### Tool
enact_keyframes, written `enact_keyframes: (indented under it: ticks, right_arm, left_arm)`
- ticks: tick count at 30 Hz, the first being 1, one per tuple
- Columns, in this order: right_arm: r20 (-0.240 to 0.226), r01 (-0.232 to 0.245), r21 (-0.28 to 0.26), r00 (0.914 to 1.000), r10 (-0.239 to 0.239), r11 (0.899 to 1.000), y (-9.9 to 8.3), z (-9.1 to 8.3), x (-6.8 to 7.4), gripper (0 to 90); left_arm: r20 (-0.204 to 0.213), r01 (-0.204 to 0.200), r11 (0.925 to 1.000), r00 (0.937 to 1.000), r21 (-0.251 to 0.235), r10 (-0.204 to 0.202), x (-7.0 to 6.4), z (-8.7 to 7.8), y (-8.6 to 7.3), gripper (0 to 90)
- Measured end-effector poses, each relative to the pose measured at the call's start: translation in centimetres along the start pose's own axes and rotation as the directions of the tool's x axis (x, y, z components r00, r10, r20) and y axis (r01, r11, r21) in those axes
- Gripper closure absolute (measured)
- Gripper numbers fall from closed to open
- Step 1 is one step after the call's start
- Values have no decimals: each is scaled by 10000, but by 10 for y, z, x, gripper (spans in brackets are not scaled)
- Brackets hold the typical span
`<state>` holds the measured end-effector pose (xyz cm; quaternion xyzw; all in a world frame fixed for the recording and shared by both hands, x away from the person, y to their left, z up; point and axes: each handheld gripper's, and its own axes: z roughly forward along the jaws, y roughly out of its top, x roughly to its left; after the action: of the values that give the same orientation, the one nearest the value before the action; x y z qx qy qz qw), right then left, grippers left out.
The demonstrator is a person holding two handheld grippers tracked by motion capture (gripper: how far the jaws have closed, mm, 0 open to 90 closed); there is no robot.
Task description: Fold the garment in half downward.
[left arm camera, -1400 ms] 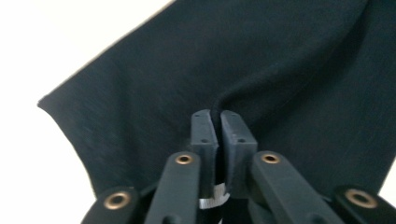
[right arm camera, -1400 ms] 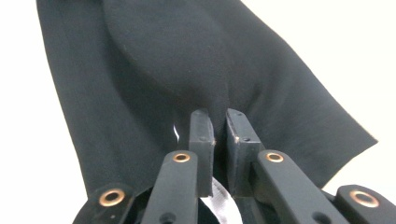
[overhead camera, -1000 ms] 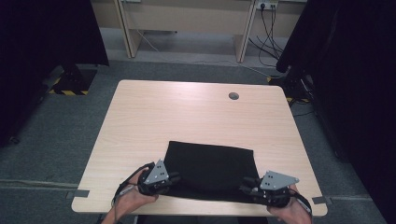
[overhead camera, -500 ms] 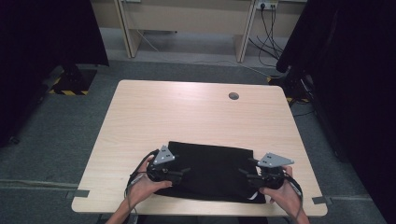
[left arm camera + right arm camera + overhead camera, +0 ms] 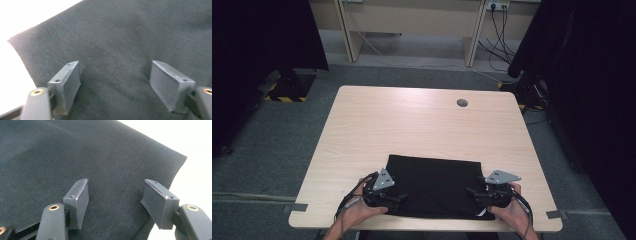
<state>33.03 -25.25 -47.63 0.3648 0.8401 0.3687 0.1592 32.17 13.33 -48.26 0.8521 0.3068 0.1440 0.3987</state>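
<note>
A black cloth (image 5: 434,186) lies flat on the table (image 5: 412,125), close to the near edge and a little right of the middle of that edge. Its far edge runs roughly parallel to the table's near edge, and its near edge lies just inside it.

The left gripper (image 5: 393,199) sits over the cloth's near left corner, held by the left hand (image 5: 357,212) that comes in from the near edge. In the left gripper view its jaws stand wide apart above the cloth (image 5: 120,50), with nothing between them but fabric below; the cloth's left edge runs just beside the left jaw.

The right gripper (image 5: 476,195) sits over the near right corner, held by the right hand (image 5: 512,212). In the right gripper view its jaws are likewise spread wide over the cloth (image 5: 87,157), and the cloth's corner lies just beyond the right jaw. Whether the jaw tips touch the fabric cannot be told.

A small round hole (image 5: 462,103) sits in the table near the far right corner, well apart from the cloth.
</note>
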Motion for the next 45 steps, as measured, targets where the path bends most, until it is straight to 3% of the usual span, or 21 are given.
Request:
enact_keyframes:
  ticks: [3,6,8,11,13,15,21,34,45]
  right_arm:
    - [251,-78,196,9997,73,9998,3,-4,0,329]
    - [119,-399,-266,9991,402,9989,4,-13,2,330]
    - [63,-248,-204,9997,249,9995,1,-17,6,328]
    - [-27,-86,319,10000,87,9995,-9,-14,14,322]
    - [47,-104,28,9999,104,9999,-14,-14,14,323]
    - [83,-113,86,9999,113,9999,-14,-15,12,323]
    - [19,-86,210,10000,86,9997,-14,-17,4,323]
    - [-336,188,133,9993,-183,9997,-27,-31,-23,337]
    - [-364,138,-58,9992,-140,9999,-36,-39,-47,341]
  left_arm:
    - [-11,63,10000,10000,20,-63,-1,-3,1,163]
    - [-64,275,9995,9996,-129,-276,-2,-8,-2,134]
    - [-142,211,9997,9997,-155,-213,-4,-12,-5,126]
    - [-102,202,9997,9997,-121,-203,-5,-16,-7,120]
    - [-63,258,9996,9996,-102,-259,-5,-16,-8,118]
    - [-1,322,9994,9995,-81,-322,-5,-14,-9,114]
    - [146,302,9993,9994,-221,-299,-7,-13,-8,96]
    - [758,868,9952,9937,-455,-832,-9,-14,-6,36]
    - [713,778,9962,9946,-395,-748,-4,-17,-9,24]
